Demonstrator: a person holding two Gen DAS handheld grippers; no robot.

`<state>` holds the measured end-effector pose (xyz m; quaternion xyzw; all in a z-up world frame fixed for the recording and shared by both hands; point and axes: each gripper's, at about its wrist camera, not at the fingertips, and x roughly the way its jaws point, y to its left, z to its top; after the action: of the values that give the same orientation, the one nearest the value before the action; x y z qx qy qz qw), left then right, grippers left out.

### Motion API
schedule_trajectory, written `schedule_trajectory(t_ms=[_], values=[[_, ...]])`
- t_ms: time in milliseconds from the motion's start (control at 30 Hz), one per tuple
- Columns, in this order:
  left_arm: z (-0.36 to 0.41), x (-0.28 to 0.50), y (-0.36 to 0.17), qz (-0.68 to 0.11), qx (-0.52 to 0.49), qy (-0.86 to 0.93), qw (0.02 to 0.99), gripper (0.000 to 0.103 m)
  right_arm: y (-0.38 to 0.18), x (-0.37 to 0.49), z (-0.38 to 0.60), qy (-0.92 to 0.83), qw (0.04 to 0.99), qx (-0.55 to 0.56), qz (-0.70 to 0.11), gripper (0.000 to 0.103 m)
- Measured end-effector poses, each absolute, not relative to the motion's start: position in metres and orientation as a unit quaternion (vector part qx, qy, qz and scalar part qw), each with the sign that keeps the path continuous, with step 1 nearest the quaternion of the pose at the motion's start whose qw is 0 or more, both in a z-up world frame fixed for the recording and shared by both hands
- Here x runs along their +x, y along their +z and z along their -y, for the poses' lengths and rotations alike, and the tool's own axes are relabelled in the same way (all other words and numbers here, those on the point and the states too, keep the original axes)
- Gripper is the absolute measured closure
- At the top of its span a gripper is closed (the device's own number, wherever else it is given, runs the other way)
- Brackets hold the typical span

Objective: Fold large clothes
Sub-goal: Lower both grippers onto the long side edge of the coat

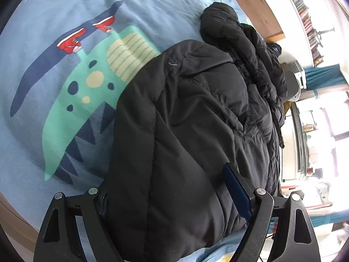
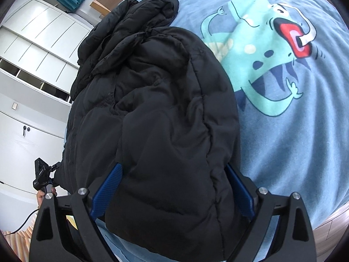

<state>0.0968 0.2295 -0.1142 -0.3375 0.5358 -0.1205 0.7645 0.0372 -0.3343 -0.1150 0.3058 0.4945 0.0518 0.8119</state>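
Note:
A black puffer jacket (image 1: pixel 196 113) lies bunched on a blue bedsheet printed with a green dinosaur (image 1: pixel 82 91). It also fills the right wrist view (image 2: pixel 157 113). My left gripper (image 1: pixel 172 187) stands wide open with a thick fold of the jacket between its blue-padded fingers (image 1: pixel 236 190). My right gripper (image 2: pixel 174 187) is also wide open around a fold of the jacket, its blue pads (image 2: pixel 108 190) at either side. The left gripper body shows in the right wrist view (image 2: pixel 42 175), held by a hand at the jacket's far edge.
The bed's wooden frame (image 1: pixel 253 2) runs along the far side. White cupboards (image 2: pixel 32 50) stand beyond the bed. A bookshelf (image 1: pixel 305 15) and a teal curtain (image 1: pixel 322 78) are in the room. The bed's near edge (image 2: pixel 327 222) is at lower right.

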Motion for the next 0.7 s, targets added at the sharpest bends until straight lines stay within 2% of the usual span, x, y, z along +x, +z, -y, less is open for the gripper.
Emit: schedule_trajectory(t_ms=[433, 700], values=[[-0.224, 0.091, -0.110, -0.525, -0.337, -0.128, 0.771, 0.028, -0.114, 0.043, 0.328, 0.073, 0.804, 0.314, -0.500, 0.009], [-0.229, 0.085, -0.108, -0.520, -0.330, -0.118, 0.779, 0.042, -0.111, 0.047, 0.324, 0.066, 0.802, 0.318, -0.501, 0.010]])
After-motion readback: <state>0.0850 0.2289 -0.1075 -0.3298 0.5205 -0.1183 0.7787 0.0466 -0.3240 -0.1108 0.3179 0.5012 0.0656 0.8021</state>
